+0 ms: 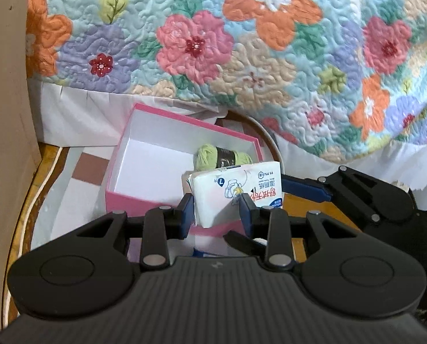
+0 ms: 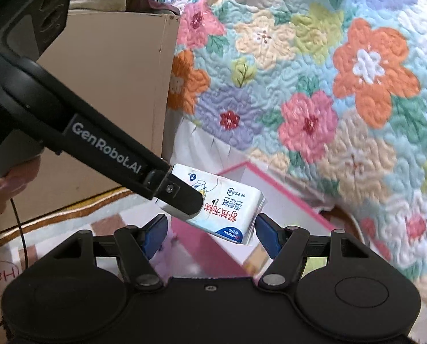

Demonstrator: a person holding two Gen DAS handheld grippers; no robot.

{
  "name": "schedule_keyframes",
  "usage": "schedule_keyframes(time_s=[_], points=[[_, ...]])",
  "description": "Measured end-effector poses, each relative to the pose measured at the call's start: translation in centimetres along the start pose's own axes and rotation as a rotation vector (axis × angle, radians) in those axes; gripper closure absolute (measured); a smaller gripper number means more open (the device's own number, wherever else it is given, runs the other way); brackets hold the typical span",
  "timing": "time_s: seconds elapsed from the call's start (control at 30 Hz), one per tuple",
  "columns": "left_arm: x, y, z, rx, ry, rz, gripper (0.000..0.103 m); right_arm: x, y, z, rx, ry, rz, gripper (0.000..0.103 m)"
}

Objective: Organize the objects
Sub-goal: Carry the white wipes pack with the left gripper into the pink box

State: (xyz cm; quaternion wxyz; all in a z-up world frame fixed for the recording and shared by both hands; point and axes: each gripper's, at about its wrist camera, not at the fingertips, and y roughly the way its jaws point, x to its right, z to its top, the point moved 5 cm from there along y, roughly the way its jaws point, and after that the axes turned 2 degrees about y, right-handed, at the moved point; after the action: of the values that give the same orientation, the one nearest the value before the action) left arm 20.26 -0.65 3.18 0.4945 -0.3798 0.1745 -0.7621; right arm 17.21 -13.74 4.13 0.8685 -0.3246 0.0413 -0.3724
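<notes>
White plastic wet-tissue pack (image 1: 236, 189) pinched between left gripper (image 1: 217, 212) fingers, above open pink cardboard box (image 1: 144, 169) holding green yarn skein (image 1: 213, 156); right gripper (image 2: 210, 233) fingers apart, empty; best lowered level into box's free half before release.

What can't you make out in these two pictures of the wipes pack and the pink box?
- Pink box, left wrist view: its near right corner, hidden by the wipes pack.
- Green yarn, left wrist view: lower part behind the pack.
- Pink box, right wrist view: its inside, blurred and covered by the pack.
- Pack's small print: too small in both views.
</notes>
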Motion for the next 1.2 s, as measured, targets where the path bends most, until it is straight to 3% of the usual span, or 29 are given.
schedule_keyframes(time_s=[0.3,0.37,0.43,0.57,0.87,1.07,1.2], points=[[-3.2,7.1,3.8,-0.065,-0.055,0.025,0.069,4.4,6.3,1.4,-0.083,0.055,0.067,0.039],[-3.7,9.3,4.4,-0.079,-0.05,0.053,0.069,5.7,8.4,1.2,-0.115,0.105,0.08,0.042],[-4.2,11.5,4.7,-0.095,-0.038,0.074,0.069,7.0,10.5,0.5,-0.145,0.14,0.076,0.052],[-4.5,15.5,4.4,-0.117,-0.022,0.119,0.069,9.3,13.7,-1.6,-0.153,0.242,0.083,0.057],[-5.8,22.3,5.4,-0.138,-0.032,0.141,0.069,12.7,19.4,-4.1,-0.196,0.38,0.031,0.062],[-6.2,25.4,4.8,-0.126,-0.044,0.155,0.068,13.5,21.9,-4.9,-0.248,0.384,-0.014,0.063],[-5.4,25.4,3.8,-0.114,0.008,0.148,0.061,13.4,22.3,-5.6,-0.28,0.351,-0.089,0.062]])
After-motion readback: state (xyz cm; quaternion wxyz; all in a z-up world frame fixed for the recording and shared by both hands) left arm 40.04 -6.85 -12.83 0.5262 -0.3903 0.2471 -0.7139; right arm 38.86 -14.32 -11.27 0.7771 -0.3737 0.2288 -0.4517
